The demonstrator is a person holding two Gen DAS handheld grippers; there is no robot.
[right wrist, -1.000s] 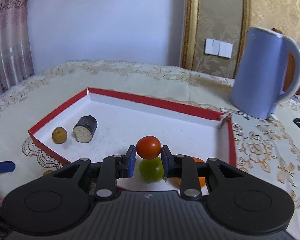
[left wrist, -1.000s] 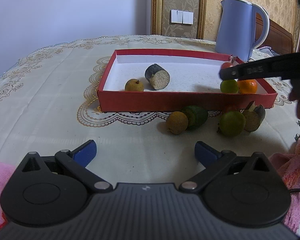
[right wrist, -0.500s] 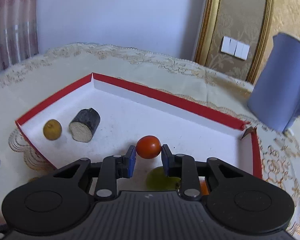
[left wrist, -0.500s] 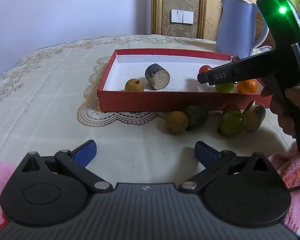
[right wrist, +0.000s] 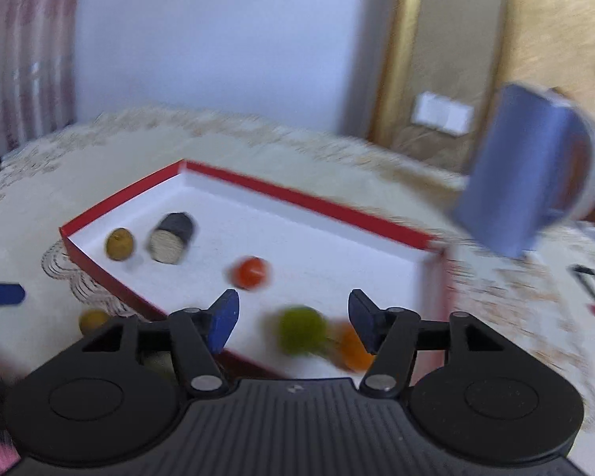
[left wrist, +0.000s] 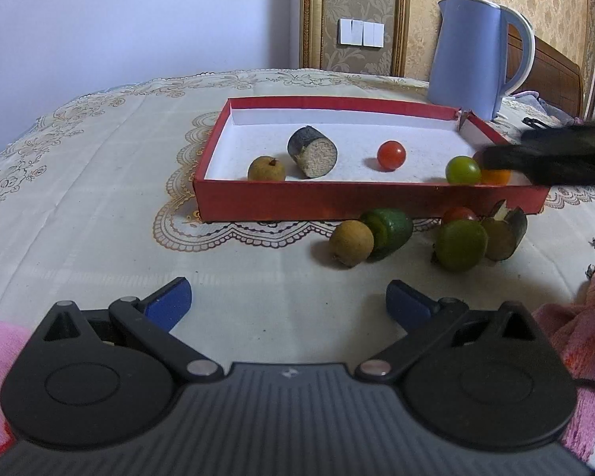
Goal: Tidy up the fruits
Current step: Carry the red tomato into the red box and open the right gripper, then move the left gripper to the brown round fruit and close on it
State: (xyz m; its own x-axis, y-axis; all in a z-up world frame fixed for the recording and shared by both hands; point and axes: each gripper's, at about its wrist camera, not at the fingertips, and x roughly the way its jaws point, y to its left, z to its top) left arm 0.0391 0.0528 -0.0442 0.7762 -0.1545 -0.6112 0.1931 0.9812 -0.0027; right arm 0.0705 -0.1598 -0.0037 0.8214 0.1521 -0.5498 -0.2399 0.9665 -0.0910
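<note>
**Tomato released into tray; right gripper empty**

Nearest, the left gripper [left wrist: 288, 297] hovers over bare tablecloth [left wrist: 99, 206], fingers spread wide, holding nothing; it sits as it did a second ago.

Just beyond it, outside the tray's near wall, five pieces await sorting: a brown fruit [left wrist: 351, 242] touching a green piece [left wrist: 388, 231], and to the right a green fruit [left wrist: 461, 244], a small red one [left wrist: 458, 213] behind it, and a dark cut piece [left wrist: 504, 230].

The right gripper [right wrist: 293, 319] has changed. Half a second ago it clamped the tomato [left wrist: 391, 154]; now its fingers stand apart and empty, and the blurred view suggests it is moving off. The tomato rests mid-floor of the red tray [left wrist: 361, 200], free of all contact.

Also in the tray: a brown fruit [left wrist: 266, 168] and dark cylinder [left wrist: 312, 152] at left, a green fruit [left wrist: 463, 170] and orange [left wrist: 496, 176] at near right.

Judgement: one placement complete; five remain. Far right, a blue kettle [left wrist: 472, 51] stands beyond the tray.
</note>
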